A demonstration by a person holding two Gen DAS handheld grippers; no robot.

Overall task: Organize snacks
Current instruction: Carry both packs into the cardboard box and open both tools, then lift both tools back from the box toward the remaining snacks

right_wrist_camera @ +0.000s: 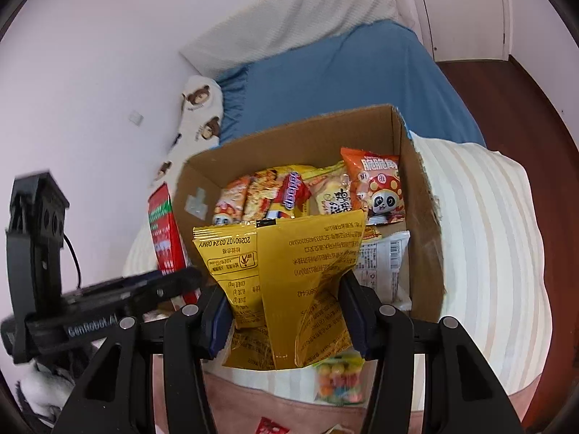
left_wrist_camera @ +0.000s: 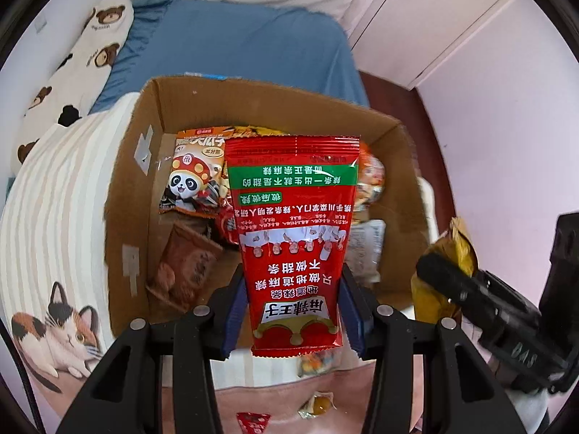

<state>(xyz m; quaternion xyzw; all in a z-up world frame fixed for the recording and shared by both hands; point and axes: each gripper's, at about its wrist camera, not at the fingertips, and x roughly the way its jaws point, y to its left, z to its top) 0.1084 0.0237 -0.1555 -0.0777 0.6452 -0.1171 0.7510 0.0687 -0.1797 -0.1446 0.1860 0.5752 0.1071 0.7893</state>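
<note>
My left gripper [left_wrist_camera: 294, 311] is shut on a red snack packet [left_wrist_camera: 293, 224] and holds it upright above the near edge of the open cardboard box [left_wrist_camera: 130, 195]. My right gripper [right_wrist_camera: 286, 318] is shut on a yellow snack bag [right_wrist_camera: 289, 271], also held over the box's near edge [right_wrist_camera: 423, 217]. The box holds several snacks, among them an orange panda packet [left_wrist_camera: 191, 177], also in the right wrist view [right_wrist_camera: 380, 188]. The right gripper with the yellow bag [left_wrist_camera: 448, 253] shows at the right of the left wrist view. The red packet [right_wrist_camera: 164, 231] shows at the left of the right wrist view.
The box stands on a striped cream blanket [left_wrist_camera: 54, 195] with a cat print, on a bed with a blue sheet [left_wrist_camera: 246, 43]. Loose snacks lie on the pink cloth near me: a colourful candy bag [right_wrist_camera: 340, 383], a small red packet [left_wrist_camera: 253, 423], a small wrapped sweet [left_wrist_camera: 318, 403].
</note>
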